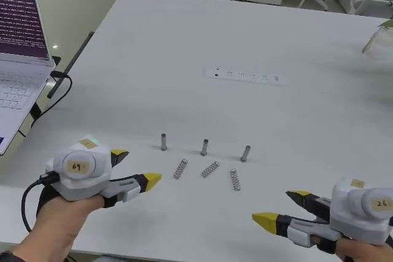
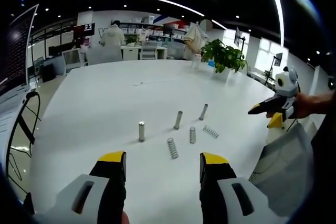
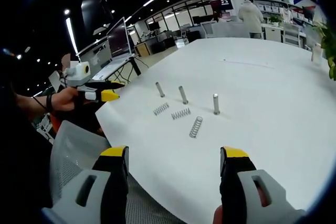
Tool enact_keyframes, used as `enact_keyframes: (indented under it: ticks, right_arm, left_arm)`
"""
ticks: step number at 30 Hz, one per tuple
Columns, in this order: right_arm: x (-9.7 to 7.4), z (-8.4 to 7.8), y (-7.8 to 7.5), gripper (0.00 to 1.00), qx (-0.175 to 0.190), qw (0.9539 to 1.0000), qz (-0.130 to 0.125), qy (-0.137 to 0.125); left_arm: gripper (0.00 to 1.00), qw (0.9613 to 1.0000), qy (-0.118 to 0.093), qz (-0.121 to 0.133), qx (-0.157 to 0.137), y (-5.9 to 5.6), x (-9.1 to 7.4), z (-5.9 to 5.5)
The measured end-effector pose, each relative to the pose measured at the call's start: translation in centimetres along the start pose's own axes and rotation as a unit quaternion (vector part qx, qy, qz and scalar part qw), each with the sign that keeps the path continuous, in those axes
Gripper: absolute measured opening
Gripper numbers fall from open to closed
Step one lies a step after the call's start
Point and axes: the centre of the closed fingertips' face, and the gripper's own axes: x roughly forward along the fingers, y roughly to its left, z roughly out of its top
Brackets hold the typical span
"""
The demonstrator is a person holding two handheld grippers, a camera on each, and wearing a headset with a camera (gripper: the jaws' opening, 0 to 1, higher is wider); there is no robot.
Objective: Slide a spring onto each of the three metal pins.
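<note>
Presently we count, upright in a row on the table [image 1: 184,59]: left pin [image 1: 164,142], middle pin [image 1: 204,147], right pin [image 1: 245,153], all bare. Lying just in front of them: left spring [image 1: 180,169], middle spring [image 1: 210,169], right spring [image 1: 234,179]. We hold the left gripper [image 1: 136,165] and right gripper [image 1: 282,207] near the table's front edge, jaws of both wide apart, gripping nothing, clear of the springs.

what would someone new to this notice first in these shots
Three metal pins stand upright in a row mid-table, with three springs lying loose on the white table just in front of them, toward the person. The yellow-tipped left gripper and right gripper flank them at the near edge, both open and empty. An open laptop sits at the far left.
</note>
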Motion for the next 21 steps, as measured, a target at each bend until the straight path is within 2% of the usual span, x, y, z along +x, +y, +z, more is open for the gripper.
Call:
enact_keyframes:
  ticks: [21]
  right_arm:
    - [-0.4, 0.0, -0.2, 0.70, 0.003, 1.0000, -0.007, -0.004]
  left_arm:
    - [0.48, 0.9992, 0.019, -0.033, 0.011, -1.9, 4.0, -0.1]
